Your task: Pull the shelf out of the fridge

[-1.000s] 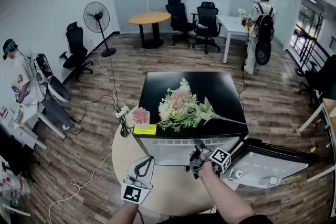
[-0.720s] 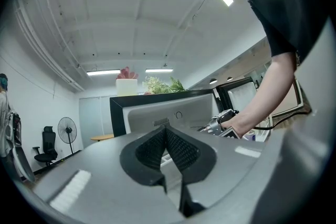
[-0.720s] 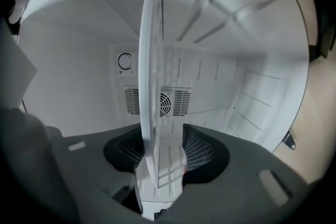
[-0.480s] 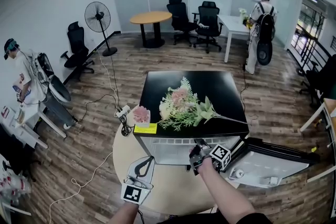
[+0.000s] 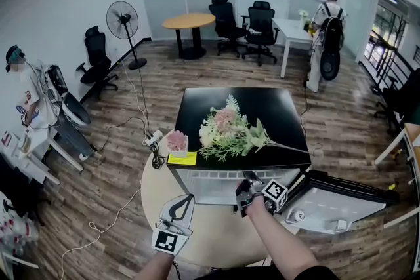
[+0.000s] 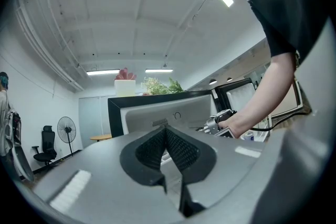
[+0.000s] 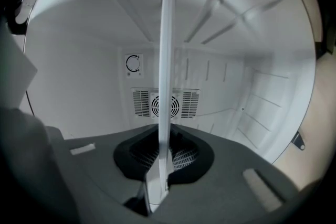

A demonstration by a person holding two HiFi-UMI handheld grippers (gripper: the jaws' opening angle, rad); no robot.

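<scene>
A small fridge (image 5: 279, 108) with a black top stands in front of me, its door (image 5: 338, 203) swung open to the right. My right gripper (image 5: 245, 185) reaches into the opening. Seen from the right gripper view, the white shelf (image 7: 167, 60) runs as a thin edge-on strip straight into my right gripper (image 7: 164, 159), whose jaws are closing with the pads pressed on its front edge. My left gripper (image 5: 181, 205) hangs low at the fridge's front left, shut with nothing in it; the left gripper view has its pads (image 6: 178, 149) together, facing the fridge (image 6: 157, 110).
Artificial flowers (image 5: 230, 133) and a small pink pot (image 5: 175, 143) lie on the fridge top. The fridge stands on a round beige mat (image 5: 154, 197). Cables trail over the wooden floor at left. People stand at far left and far back right, among chairs and tables.
My right gripper has edged slightly up and in toward the fridge opening. The left gripper has stayed where it was.
</scene>
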